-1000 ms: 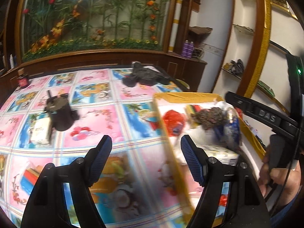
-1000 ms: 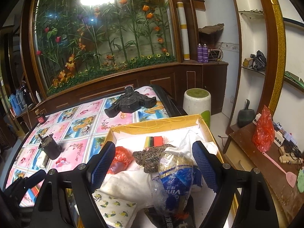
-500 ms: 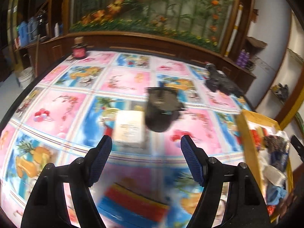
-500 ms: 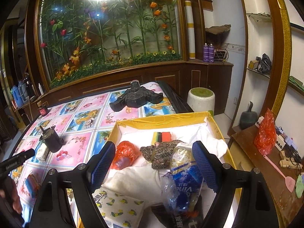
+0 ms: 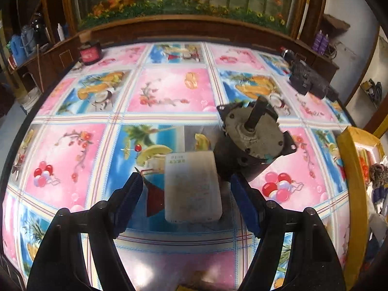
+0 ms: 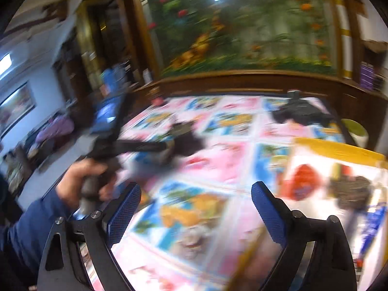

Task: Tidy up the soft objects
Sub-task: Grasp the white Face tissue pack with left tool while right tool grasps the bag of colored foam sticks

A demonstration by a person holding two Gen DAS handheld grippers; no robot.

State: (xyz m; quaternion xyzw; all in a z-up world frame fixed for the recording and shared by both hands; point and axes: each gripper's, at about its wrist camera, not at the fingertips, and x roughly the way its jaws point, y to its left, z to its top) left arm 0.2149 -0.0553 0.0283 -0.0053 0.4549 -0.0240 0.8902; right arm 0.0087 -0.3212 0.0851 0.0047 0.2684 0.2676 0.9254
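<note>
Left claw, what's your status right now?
Left claw open, empty, white packet between its fingers, untouched. Right claw open, just widened, nothing in it. Old motor crowds the packet's right side.

Beside one motor [image 5: 252, 143] lay one white packet [image 5: 192, 188]; farther off stood one jar [image 5: 89, 52] and one yellow box [image 5: 354, 174].

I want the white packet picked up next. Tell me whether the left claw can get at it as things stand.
Probably yes. The left claw is open with the white packet between its fingers, untouched. The dark motor beside the packet crowds the right finger.
</note>
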